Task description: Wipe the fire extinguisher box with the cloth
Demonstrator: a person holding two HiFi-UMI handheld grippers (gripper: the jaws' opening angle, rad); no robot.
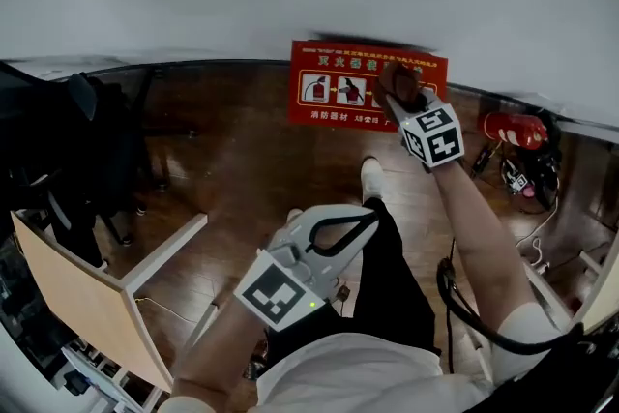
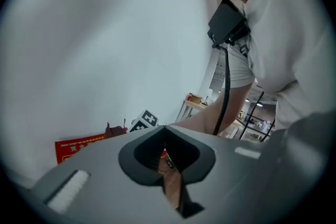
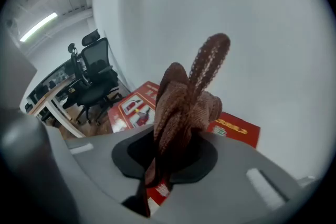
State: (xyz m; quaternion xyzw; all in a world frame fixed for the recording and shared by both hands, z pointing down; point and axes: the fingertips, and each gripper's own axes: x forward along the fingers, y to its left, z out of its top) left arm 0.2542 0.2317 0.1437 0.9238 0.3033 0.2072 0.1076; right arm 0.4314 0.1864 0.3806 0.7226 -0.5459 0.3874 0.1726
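The red fire extinguisher box (image 1: 334, 87) stands on the wood floor against the white wall, with pictures and print on its face. My right gripper (image 1: 398, 90) is stretched out to the box's right part and is shut on a bunched brown cloth (image 1: 402, 94). In the right gripper view the cloth (image 3: 184, 102) sticks up from the jaws, with the box (image 3: 134, 107) behind and below it. My left gripper (image 1: 334, 232) hangs low near the person's legs, shut with nothing in it. From the left gripper view the box (image 2: 79, 147) shows far off at lower left.
A red fire extinguisher (image 1: 513, 129) lies on the floor at the right beside tangled cables (image 1: 527, 177). A black office chair (image 1: 77, 140) stands at the left, and a white-legged desk with a wooden panel (image 1: 87, 305) is near left. The person's shoe (image 1: 371, 177) is below the box.
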